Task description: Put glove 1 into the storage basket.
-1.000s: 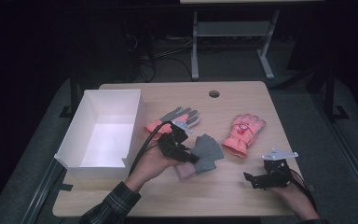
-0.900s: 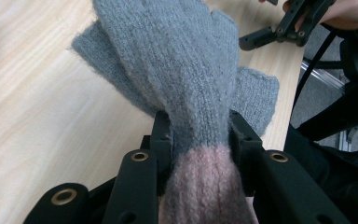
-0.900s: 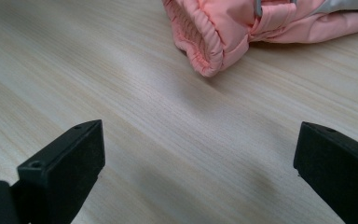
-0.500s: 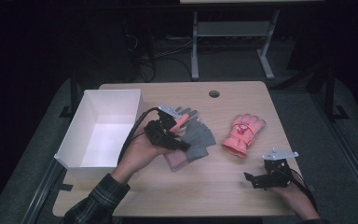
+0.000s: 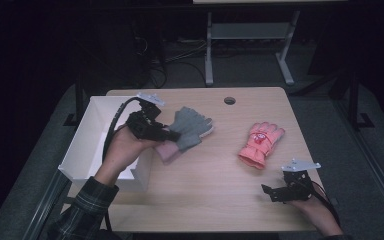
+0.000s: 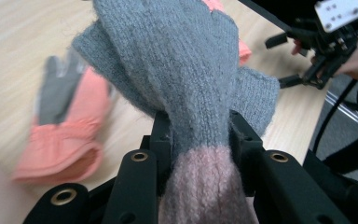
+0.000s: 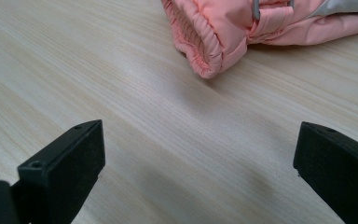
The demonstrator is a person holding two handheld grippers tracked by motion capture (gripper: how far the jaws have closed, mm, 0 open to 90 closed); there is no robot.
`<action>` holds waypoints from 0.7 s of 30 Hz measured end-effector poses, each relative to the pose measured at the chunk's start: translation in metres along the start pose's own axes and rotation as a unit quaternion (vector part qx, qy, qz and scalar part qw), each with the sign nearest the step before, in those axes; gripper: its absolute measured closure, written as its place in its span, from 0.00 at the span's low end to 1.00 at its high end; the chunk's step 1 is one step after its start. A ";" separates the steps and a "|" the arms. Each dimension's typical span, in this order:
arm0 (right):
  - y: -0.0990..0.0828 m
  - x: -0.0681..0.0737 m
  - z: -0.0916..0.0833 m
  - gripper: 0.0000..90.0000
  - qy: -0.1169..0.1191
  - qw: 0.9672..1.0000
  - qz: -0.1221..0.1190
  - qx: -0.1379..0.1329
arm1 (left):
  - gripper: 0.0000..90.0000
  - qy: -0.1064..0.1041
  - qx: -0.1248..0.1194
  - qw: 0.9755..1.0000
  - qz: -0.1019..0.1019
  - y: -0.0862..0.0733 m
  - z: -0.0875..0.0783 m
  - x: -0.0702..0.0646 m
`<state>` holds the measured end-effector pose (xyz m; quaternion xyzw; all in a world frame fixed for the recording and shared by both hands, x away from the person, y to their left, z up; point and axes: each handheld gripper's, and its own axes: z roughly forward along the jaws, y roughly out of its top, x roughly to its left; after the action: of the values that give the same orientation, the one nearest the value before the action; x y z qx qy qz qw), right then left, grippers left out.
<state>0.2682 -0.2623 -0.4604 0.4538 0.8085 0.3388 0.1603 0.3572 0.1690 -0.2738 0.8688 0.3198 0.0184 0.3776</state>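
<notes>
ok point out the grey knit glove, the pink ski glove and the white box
grey knit glove (image 6: 182, 60), left gripper view, knitted palm
pink ski glove (image 5: 260, 144), high view, back of hand
white box (image 5: 75, 155), high view, left wall

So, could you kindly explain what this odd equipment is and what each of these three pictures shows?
A person sits at a wooden table, holding a hand-operated two-jaw gripper in each hand; there is no robot arm. The high view looks down from above. The other two pictures come from cameras riding on the grippers, looking along their black jaws. The left gripper is shut on a grey knitted glove with a pink cuff, held beside a white box. The right gripper is open, low over the table, near a pink padded glove. The left gripper view also shows a pink and grey glove lying on the table.
</notes>
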 end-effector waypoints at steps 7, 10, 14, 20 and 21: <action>-0.001 0.001 0.002 0.02 0.001 1.000 0.002 0.004 | 0.76 0.032 -0.024 0.999 -0.028 -0.010 -0.029 0.023; -0.001 0.002 0.002 0.02 0.002 1.000 0.001 0.004 | 0.76 0.045 -0.032 0.998 -0.040 -0.017 -0.040 0.034; -0.001 0.002 0.000 0.02 0.002 1.000 0.000 0.001 | 0.76 0.065 -0.033 0.996 -0.053 -0.026 -0.050 0.044; -0.002 0.003 -0.001 0.02 0.008 1.000 -0.004 -0.001 | 0.76 0.093 -0.039 0.991 -0.084 -0.043 -0.064 0.064; -0.002 0.003 0.000 0.02 0.009 1.000 -0.006 -0.001 | 0.76 0.098 -0.041 0.990 -0.090 -0.047 -0.066 0.067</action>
<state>0.2651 -0.2603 -0.4611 0.4458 0.8121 0.3429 0.1555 0.3672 0.2736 -0.2718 0.8140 0.4316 0.0825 0.3800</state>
